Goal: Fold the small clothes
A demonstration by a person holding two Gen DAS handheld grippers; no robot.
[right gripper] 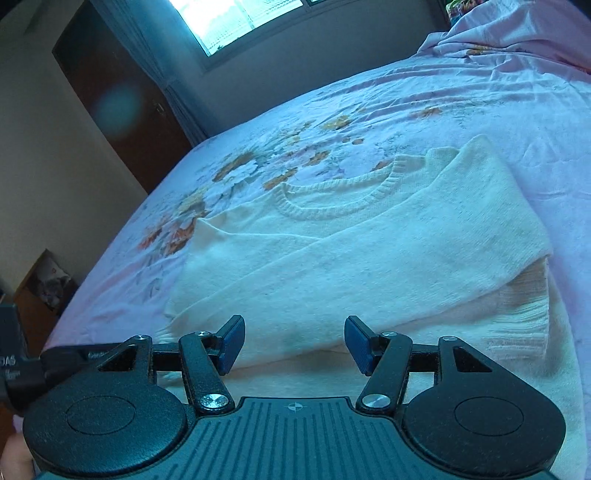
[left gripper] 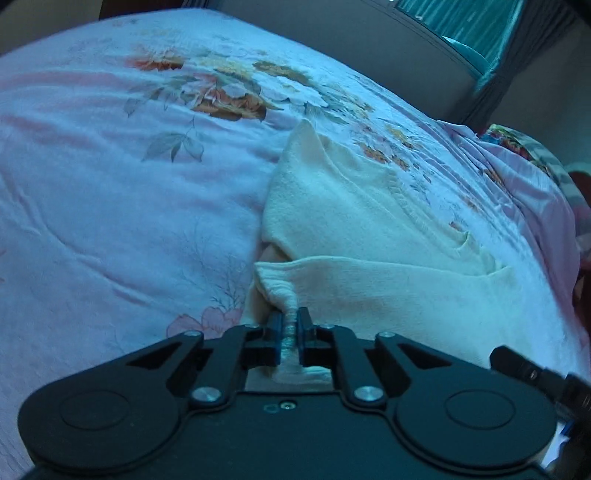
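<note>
A small cream knitted sweater (left gripper: pixel 369 229) lies on the pink flowered bedspread (left gripper: pixel 110 203), its sleeves folded across the body. My left gripper (left gripper: pixel 291 325) is shut on a ribbed cuff or hem corner at the sweater's near left edge; the fabric bunches up between the blue pads. In the right wrist view the same sweater (right gripper: pixel 369 251) shows its round neckline and a sleeve laid across the front. My right gripper (right gripper: pixel 294 341) is open just above the near hem, with nothing pinched between its blue pads.
The bedspread (right gripper: pixel 498 96) covers the whole bed and is rumpled toward a patterned pillow (left gripper: pixel 517 144). A dark wardrobe door (right gripper: pixel 122 107), a window (right gripper: pixel 240 18) and a curtain stand beyond the bed's far edge. The left handle (right gripper: pixel 22 369) shows at the left.
</note>
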